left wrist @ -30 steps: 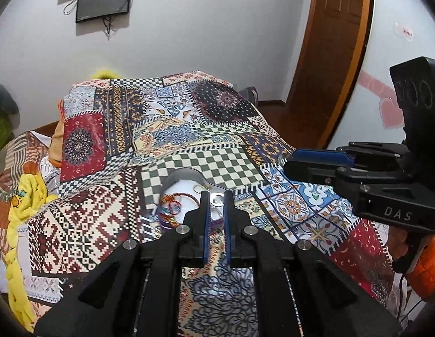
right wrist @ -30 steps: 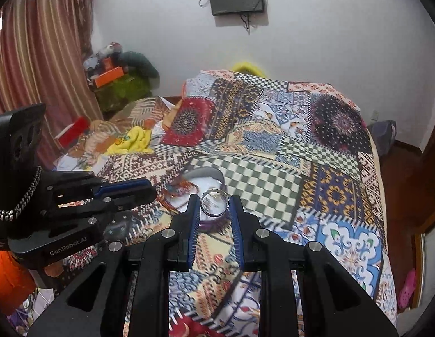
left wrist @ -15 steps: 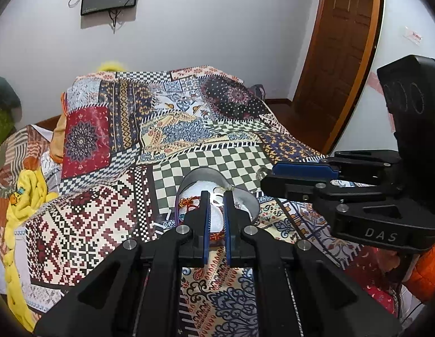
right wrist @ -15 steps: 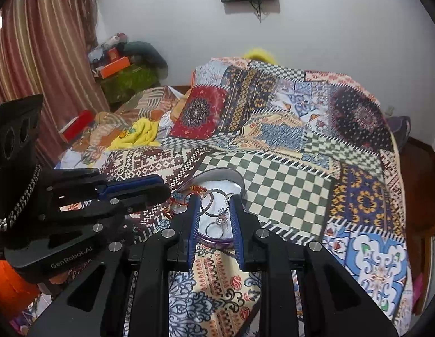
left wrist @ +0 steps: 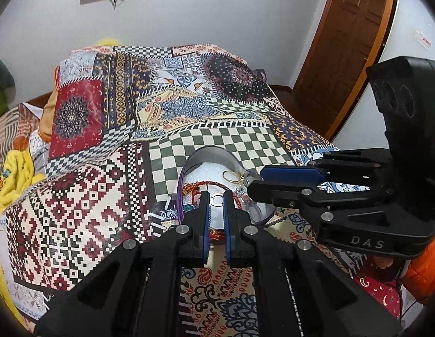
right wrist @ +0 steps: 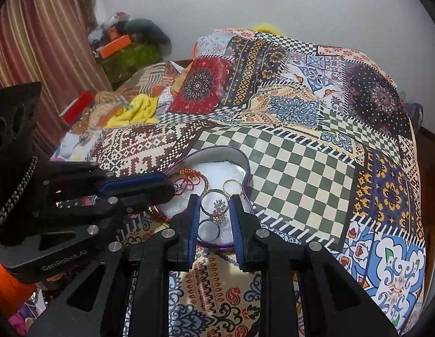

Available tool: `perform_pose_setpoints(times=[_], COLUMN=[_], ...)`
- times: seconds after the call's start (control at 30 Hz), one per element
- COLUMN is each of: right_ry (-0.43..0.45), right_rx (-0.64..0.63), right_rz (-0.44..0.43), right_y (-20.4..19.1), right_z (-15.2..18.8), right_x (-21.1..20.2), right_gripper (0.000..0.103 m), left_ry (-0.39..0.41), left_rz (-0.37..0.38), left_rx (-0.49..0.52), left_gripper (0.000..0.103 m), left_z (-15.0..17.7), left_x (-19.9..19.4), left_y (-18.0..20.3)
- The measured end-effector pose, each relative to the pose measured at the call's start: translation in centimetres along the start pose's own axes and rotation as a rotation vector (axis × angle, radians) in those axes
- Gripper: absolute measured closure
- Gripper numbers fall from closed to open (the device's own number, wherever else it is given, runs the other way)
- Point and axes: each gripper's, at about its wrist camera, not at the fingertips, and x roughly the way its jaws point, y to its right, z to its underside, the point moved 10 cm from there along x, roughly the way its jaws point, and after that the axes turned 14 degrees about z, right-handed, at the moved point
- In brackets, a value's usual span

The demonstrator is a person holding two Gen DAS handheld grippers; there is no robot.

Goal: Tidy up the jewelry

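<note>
i've got both tools over the heart-shaped jewelry box (right wrist: 245, 165) on the patchwork bedspread (right wrist: 301, 174), and here's the state of play: my left gripper (left wrist: 216, 199) is pinching a small silver ring (left wrist: 216, 198) right at its tips, jaws pressed close on it, hovering over the box's white lining. my right gripper (right wrist: 213, 206) has a large silver bangle ring (right wrist: 213, 202) sitting between its fingertips, though i can't tell whether the pads truly grip it or it just lies in the gap. below it in the box i see another silver ring (right wrist: 208, 230), a gold ring (right wrist: 232, 187) toward the far wall, and a tangle of red thread bracelets (right wrist: 190, 181) on the left side. the risk, as i judge it: the two tools are crowded over one small box, so a bump could knock either ring loose, and a round ring let go from above could bounce or roll out onto that busy fabric and vanish. the small ring faces my left camera, its hole open toward me, no real long axis; the box's point seems aimed my way, its length running away from me.
</note>
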Motion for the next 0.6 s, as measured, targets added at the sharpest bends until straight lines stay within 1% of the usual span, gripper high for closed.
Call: perform_pose_setpoints(times=[0.13,0.43,0.5,0.57,0.6], right_ry=[-0.001,0.013,0.012,0.014,0.016], right_rx=[-0.021,-0.047,-0.058,-0.069,-0.073], right_rz=[0.004,0.016,0.03,0.049,0.06], right_y=[-0.5,-0.8,-0.8,-0.8,-0.8], right_z=[-0.2,-0.2,-0.3,-0.3,-0.4], right_x=[0.5,0.5,0.4,0.2,0.1], right_gripper=[0.084,0.084,0.083,0.083,0.082], left_ry=[-0.001,0.011,0.011,0.015,0.02], left_rz=[0.007,-0.008,-0.011,-0.012,-0.013], left_rx=[-0.015,-0.015,-0.024,-0.031,-0.034], left_gripper=[0.096,0.096,0.094,0.086,0.085], left_z=[0.1,-0.2,-0.2,-0.2,-0.3], left_x=[0.1,-0.8,-1.1,-1.4,-1.6], left_y=[-0.4,-0.7,-0.7,-0.6,-0.5])
